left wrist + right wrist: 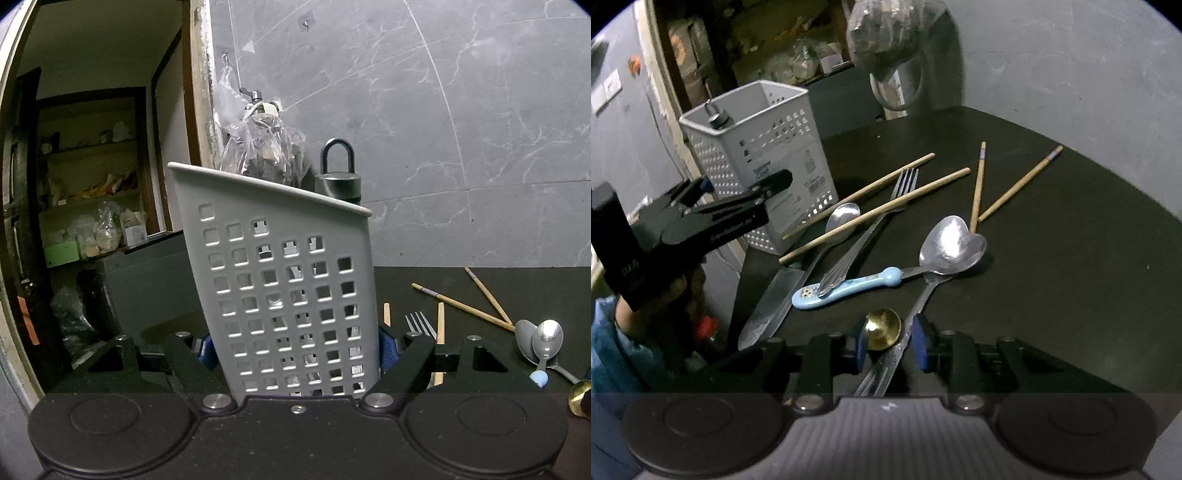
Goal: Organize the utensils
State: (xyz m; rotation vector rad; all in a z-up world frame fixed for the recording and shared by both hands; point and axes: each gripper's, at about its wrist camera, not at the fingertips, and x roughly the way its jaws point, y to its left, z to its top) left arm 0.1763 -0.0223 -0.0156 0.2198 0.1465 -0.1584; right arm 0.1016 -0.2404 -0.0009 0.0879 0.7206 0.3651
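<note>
My left gripper (297,350) is shut on the grey perforated utensil holder (284,273), one blue pad on each side wall. In the right wrist view the holder (764,147) stands at the black table's left edge with my left gripper (744,181) around it. My right gripper (890,349) hangs low over the table, open. Between its pads (919,347) lie a gold spoon bowl (882,328) and the handle of the heart-shaped spoon (951,245). A blue-handled spoon (849,288), fork (871,229), plain spoon (842,218), knife (772,306) and several chopsticks (875,214) lie loose.
A dark bottle with a loop lid (338,177) and a hanging plastic bag (262,144) sit behind the holder against the grey tiled wall. The table's left edge (738,280) drops off beside the knife. A person's blue sleeve (613,354) is at lower left.
</note>
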